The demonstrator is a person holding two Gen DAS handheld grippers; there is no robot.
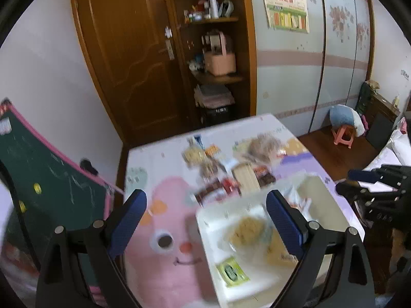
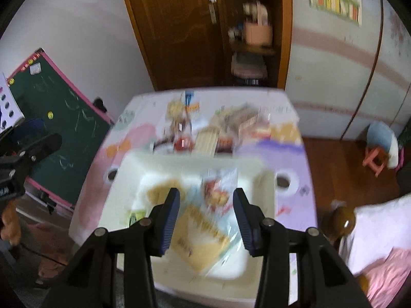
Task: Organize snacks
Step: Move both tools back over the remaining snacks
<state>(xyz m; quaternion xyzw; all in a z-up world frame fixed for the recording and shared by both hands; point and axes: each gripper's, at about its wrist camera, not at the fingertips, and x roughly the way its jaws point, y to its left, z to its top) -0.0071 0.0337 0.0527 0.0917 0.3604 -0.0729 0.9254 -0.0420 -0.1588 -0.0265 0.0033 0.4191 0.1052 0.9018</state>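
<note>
Plainly, both views are smeared with motion blur, so much of the detail is uncertain. The left gripper (image 1: pixel 206 220) hangs over the counter (image 1: pixel 159 159) with its fingers (image 1: pixel 128 220) spread wide and nothing between them. The right gripper (image 2: pixel 205 220) hovers above the white tray (image 2: pixel 128 164), fingers (image 2: pixel 168 218) parted about halfway; a yellow packet (image 2: pixel 203 236) shows between them, but I cannot tell whether they touch it or merely frame it from above.

Snacks lie in two groups: a loose pile (image 1: pixel 226 169) at the counter's far side, and several packets already in the tray (image 1: pixel 205 215), among them a green one (image 1: pixel 232 272) and a red-printed clear bag (image 2: pixel 218 190).

Risks, as I judge them:
- Packets in the tray overlap, so a descent here could pinch two at once or snag the clear bag's edge and drag it out.
- Crinkly, slick film may slip from a shallow pinch.
- Both grippers are near each other over the tray; reaching for the pile with either could knock the other or nudge the tray.
- Crowded pile items could scatter if one is pulled sideways.
</note>
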